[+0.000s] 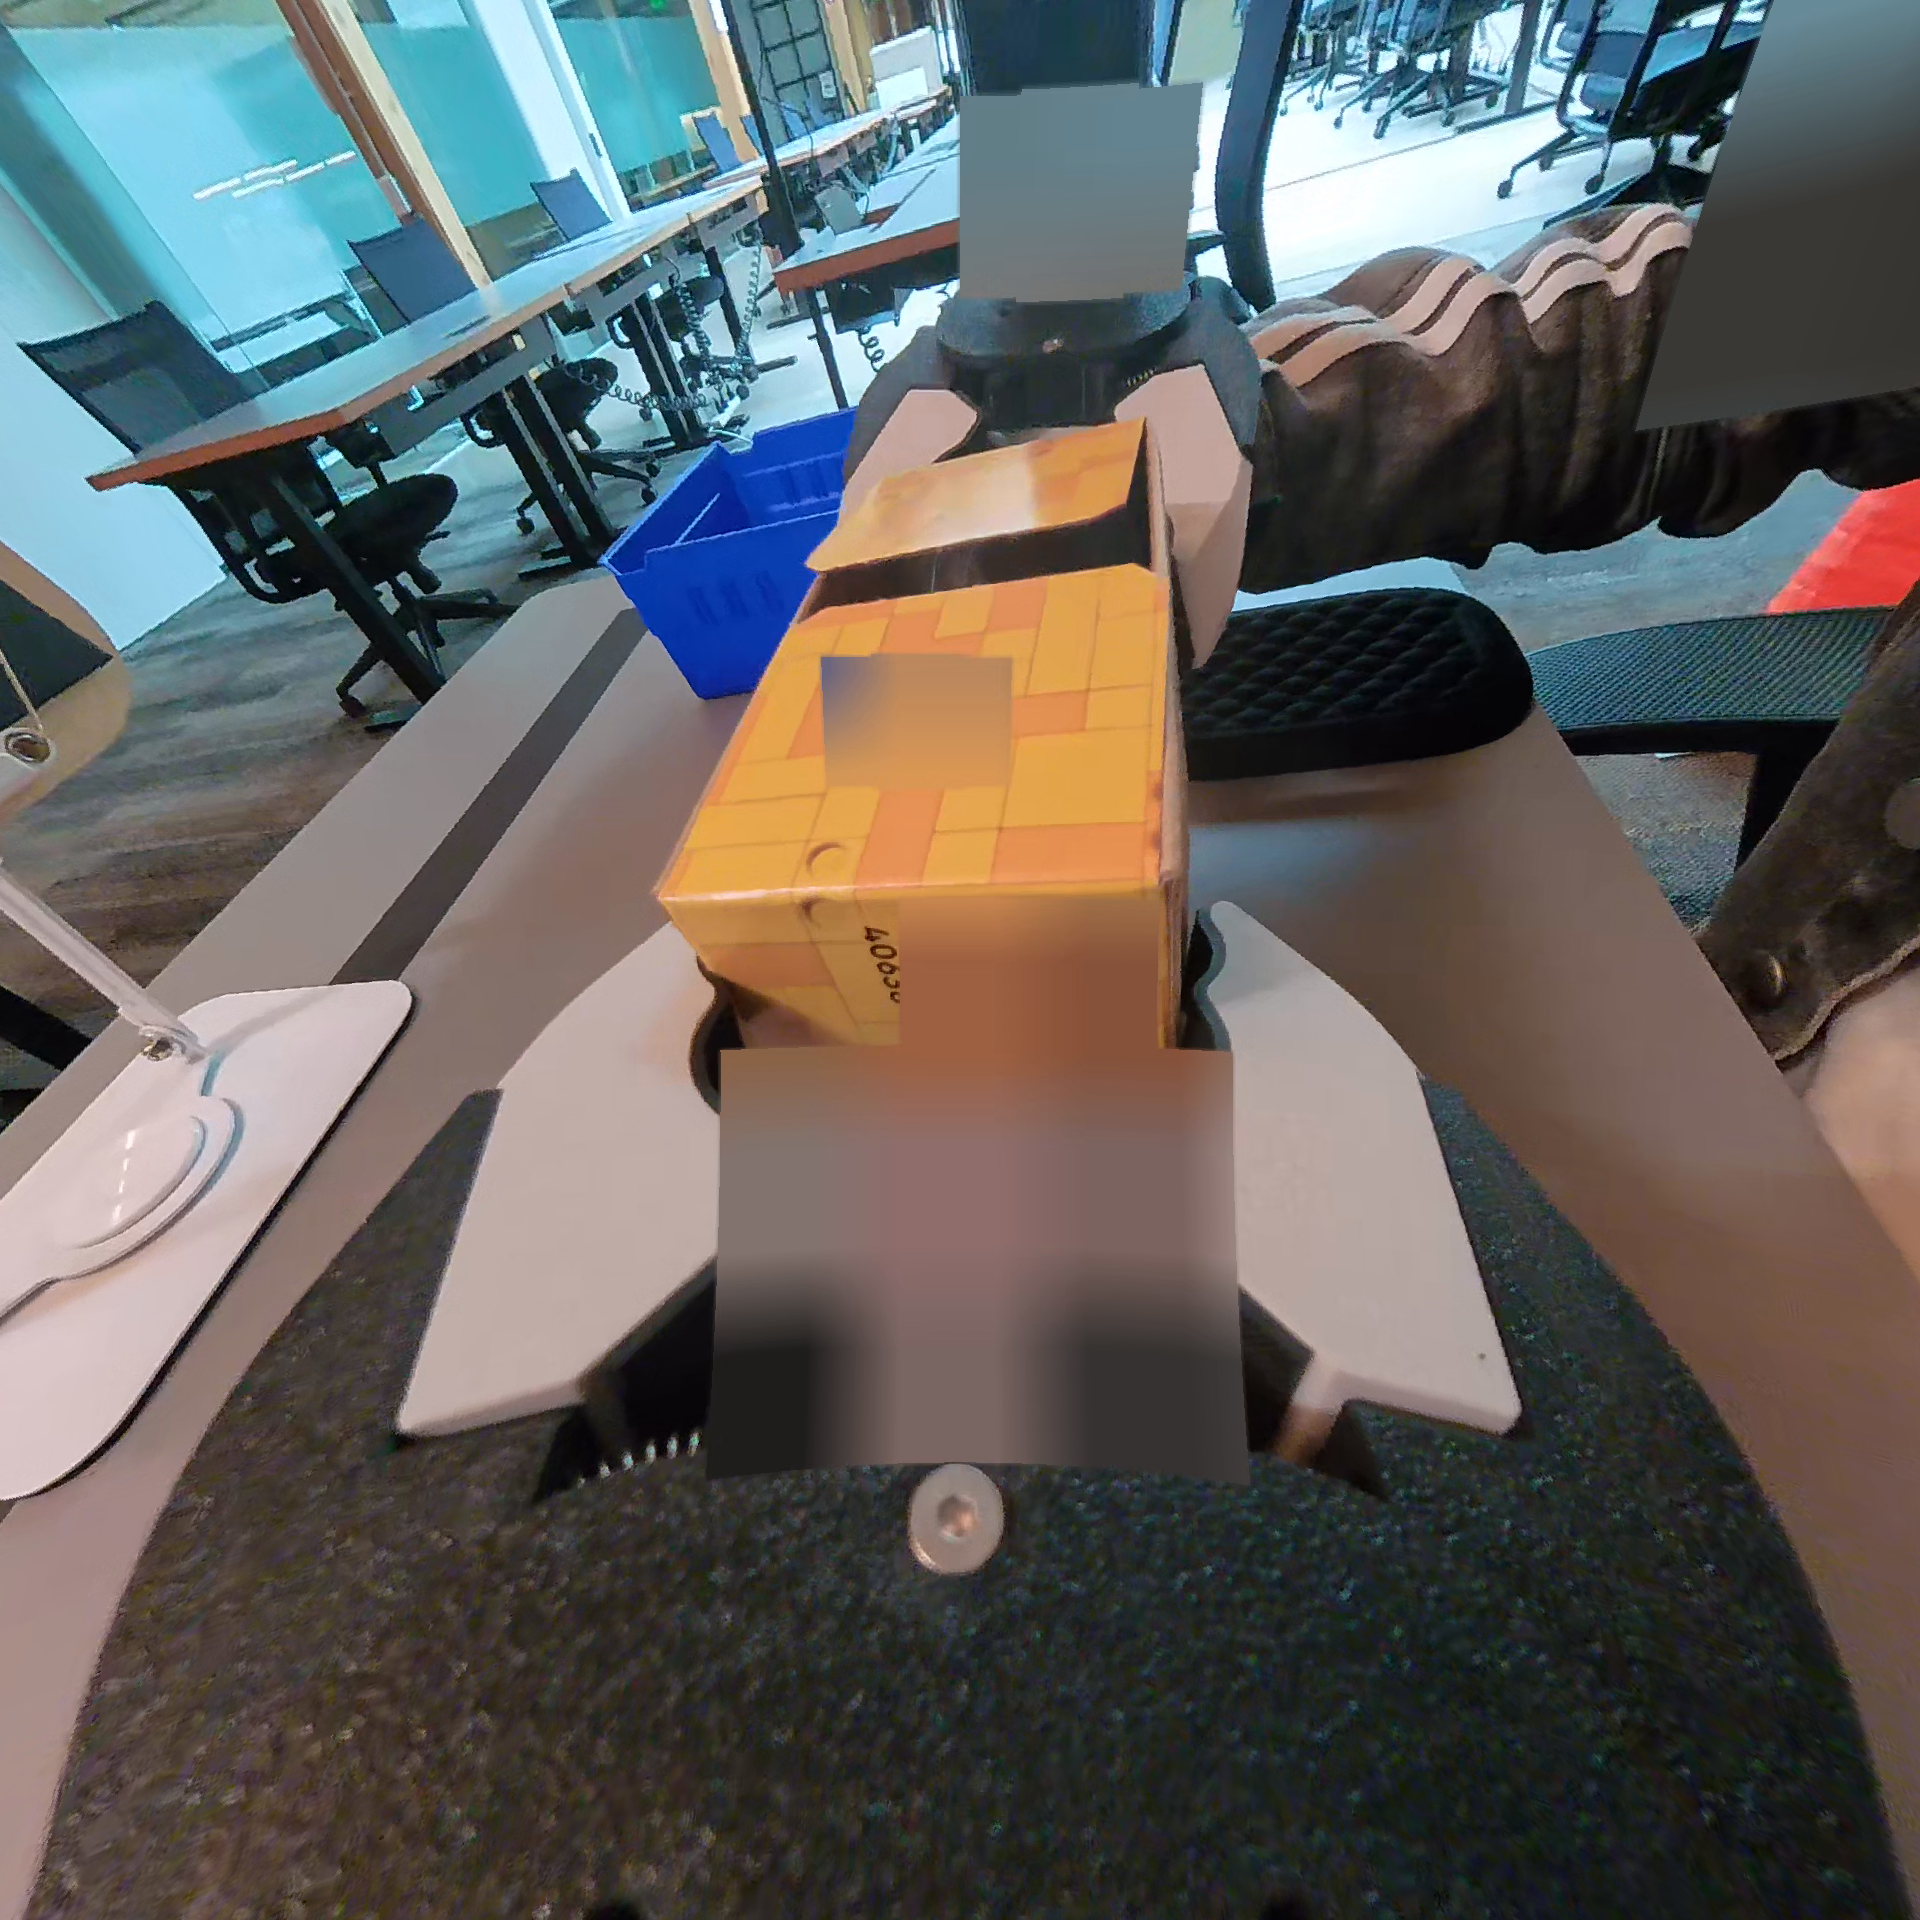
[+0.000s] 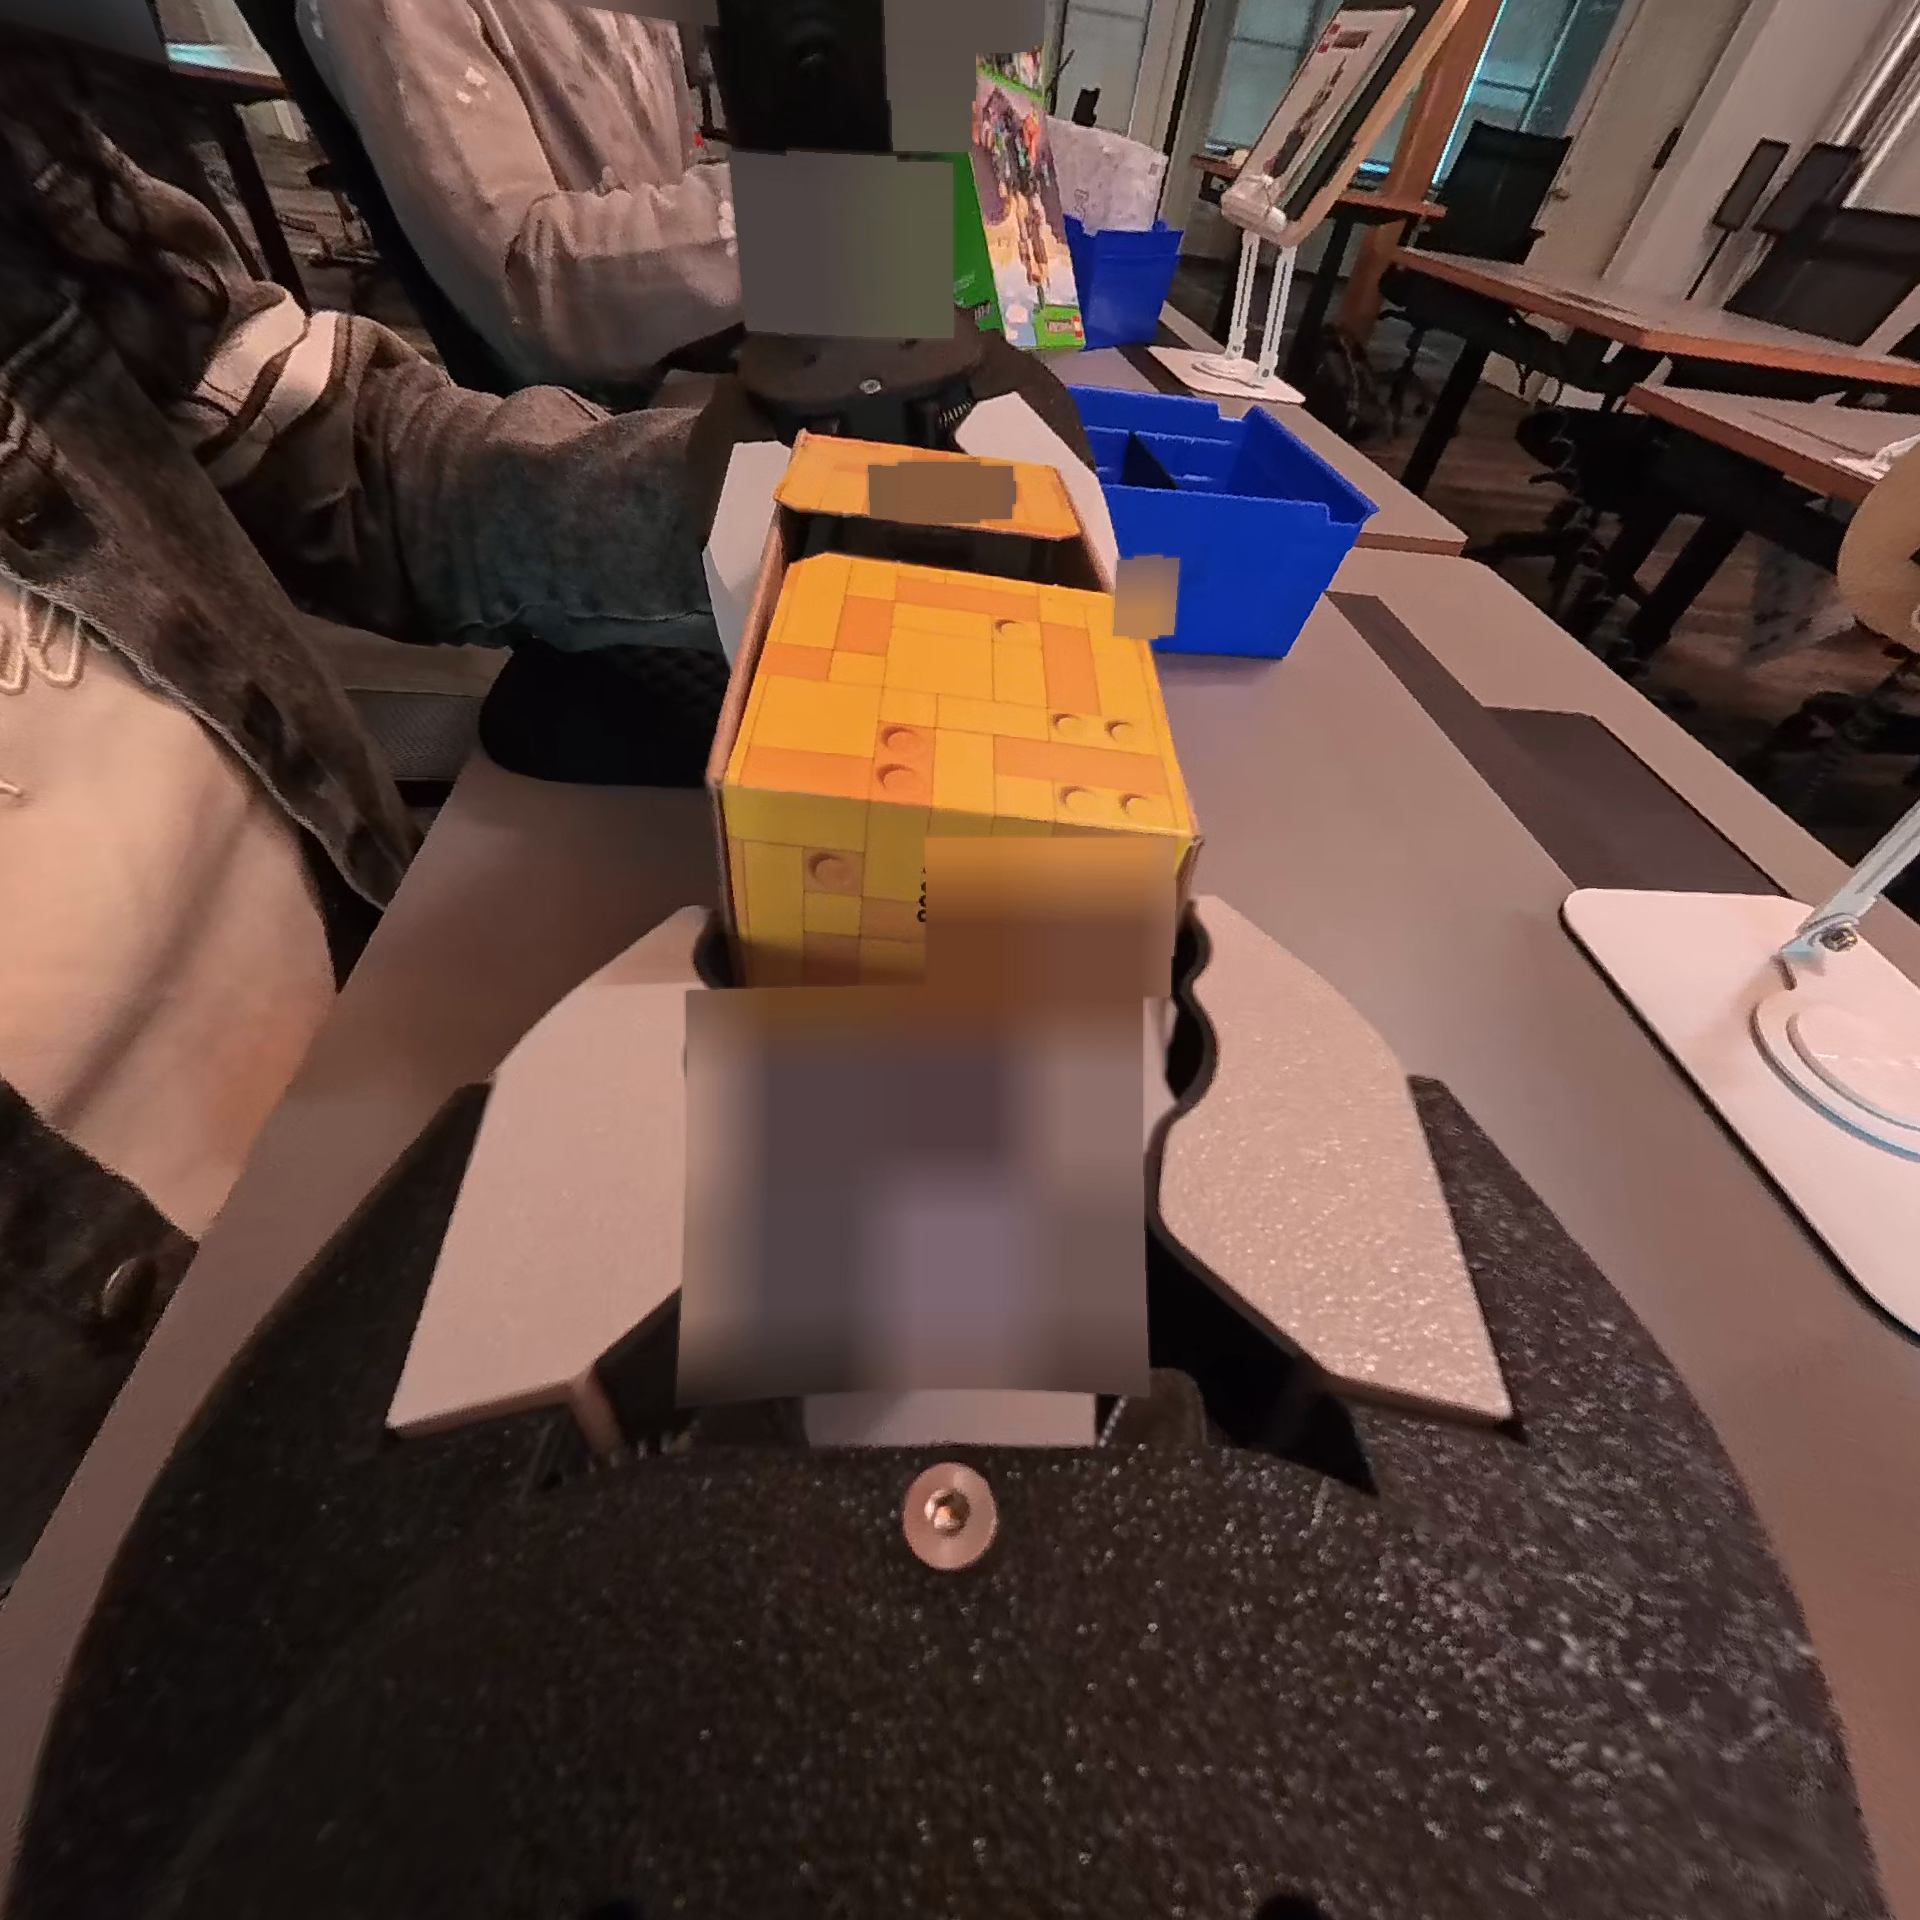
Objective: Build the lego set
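A yellow-and-orange brick-patterned cardboard lego box [image 1: 1081, 707] is held just above the grey table [image 1: 1455, 935] between both grippers, one at each end. My left gripper [image 1: 956, 935] is shut on the near end in the left wrist view, with my right gripper [image 1: 1060, 457] on the far end. In the right wrist view my right gripper [image 2: 951, 925] clamps the near end of the box [image 2: 935, 686] and my left gripper [image 2: 904, 457] the far end. In each view a top flap at the far end stands slightly open over a dark gap. The box's contents are hidden.
A blue divided bin [image 1: 717, 582] [image 2: 1226, 520] stands on the table beyond the box. A white stand base [image 1: 156, 1174] [image 2: 1714, 997] lies to one side. A black mesh chair [image 1: 1351, 675] and a person's sleeve [image 1: 1455, 395] are close. Another blue bin [image 2: 1122, 270] holds a green set box [image 2: 1023, 208]. My right fingertips sit around 9 centimeters from my left ones.
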`<state>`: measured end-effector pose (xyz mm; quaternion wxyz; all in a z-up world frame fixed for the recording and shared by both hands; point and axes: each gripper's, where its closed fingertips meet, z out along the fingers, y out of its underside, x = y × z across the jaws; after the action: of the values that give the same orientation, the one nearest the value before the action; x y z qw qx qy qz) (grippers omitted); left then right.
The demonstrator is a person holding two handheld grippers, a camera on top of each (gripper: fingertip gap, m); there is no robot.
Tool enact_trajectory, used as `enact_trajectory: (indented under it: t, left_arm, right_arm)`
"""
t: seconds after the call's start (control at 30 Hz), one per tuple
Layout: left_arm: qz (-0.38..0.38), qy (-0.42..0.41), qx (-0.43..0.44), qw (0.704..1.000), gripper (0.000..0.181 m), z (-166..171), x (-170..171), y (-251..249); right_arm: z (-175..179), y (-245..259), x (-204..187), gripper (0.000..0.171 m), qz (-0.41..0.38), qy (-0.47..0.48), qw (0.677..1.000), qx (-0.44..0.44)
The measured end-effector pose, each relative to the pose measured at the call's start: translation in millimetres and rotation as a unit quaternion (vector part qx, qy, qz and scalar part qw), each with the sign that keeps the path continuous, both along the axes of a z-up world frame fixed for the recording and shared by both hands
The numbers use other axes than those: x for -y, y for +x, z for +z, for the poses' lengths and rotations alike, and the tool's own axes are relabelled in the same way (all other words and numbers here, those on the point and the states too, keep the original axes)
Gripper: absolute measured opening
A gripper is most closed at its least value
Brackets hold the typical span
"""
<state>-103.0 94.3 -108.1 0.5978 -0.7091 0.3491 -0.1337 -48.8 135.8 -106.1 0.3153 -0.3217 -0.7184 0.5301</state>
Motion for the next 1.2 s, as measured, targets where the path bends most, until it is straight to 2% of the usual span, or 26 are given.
enact_trajectory:
  t: [0.1, 0.2, 0.33, 0.47, 0.57, 0.63, 0.7, 0.73, 0.8, 0.83, 0.93, 1.1, 1.2]
  left_arm:
    - [0.002, 0.001, -0.001, 1.0, 0.082, 0, 0, 0]
    - [0.002, 0.001, -0.003, 1.0, 0.082, 0, 0, 0]
    - [0.005, 0.001, -0.003, 1.0, 0.082, 0, 0, 0]
    - [0.013, 0.006, -0.004, 1.0, 0.085, 0, -1, -1]
    - [-0.015, -0.017, 0.01, 1.0, 0.106, 2, 5, 4]
    - [-0.028, -0.037, 0.036, 0.998, 0.129, 6, 6, 8]
    - [-0.043, -0.043, 0.057, 0.997, 0.128, 10, 5, 13]
    - [-0.041, -0.041, 0.061, 0.996, 0.121, 11, 2, 14]
    - [-0.023, -0.026, 0.051, 0.998, 0.091, 11, -3, 7]
    - [-0.021, -0.025, 0.058, 0.998, 0.088, 11, -3, 7]
    - [-0.021, -0.002, 0.059, 0.998, 0.086, 13, 1, 11]
    - [-0.018, -0.012, 0.063, 0.998, 0.086, 12, 0, 10]
    - [0.02, -0.012, 0.076, 0.997, 0.086, 12, -5, 3]
  right_arm:
    - [9, 1, 1, 0.097, -0.001, -0.048, 0.999, 0.005]
    - [23, -2, 1, 0.099, -0.021, -0.073, 0.997, -0.033]
    - [25, -8, 7, 0.078, -0.029, -0.056, 0.997, -0.035]
    - [23, -4, 12, 0.074, -0.008, -0.026, 0.999, -0.036]
    - [24, -2, 15, 0.074, 0.005, -0.017, 0.999, -0.036]
    - [23, -3, 14, 0.074, 0.003, -0.021, 0.999, -0.035]
    - [23, -4, 13, 0.074, 0.002, -0.025, 0.999, -0.035]
    - [23, -4, 13, 0.074, 0.001, -0.026, 0.999, -0.035]
    - [23, -4, 12, 0.074, -0.001, -0.027, 0.999, -0.035]
    - [23, -4, 12, 0.074, 0.0, -0.029, 0.999, -0.035]
    - [24, -4, 11, 0.074, 0.002, -0.035, 0.999, -0.041]
    - [23, -7, 7, 0.077, -0.008, -0.045, 0.999, -0.021]
    - [28, -8, -9, 0.085, -0.079, -0.006, 0.997, -0.009]
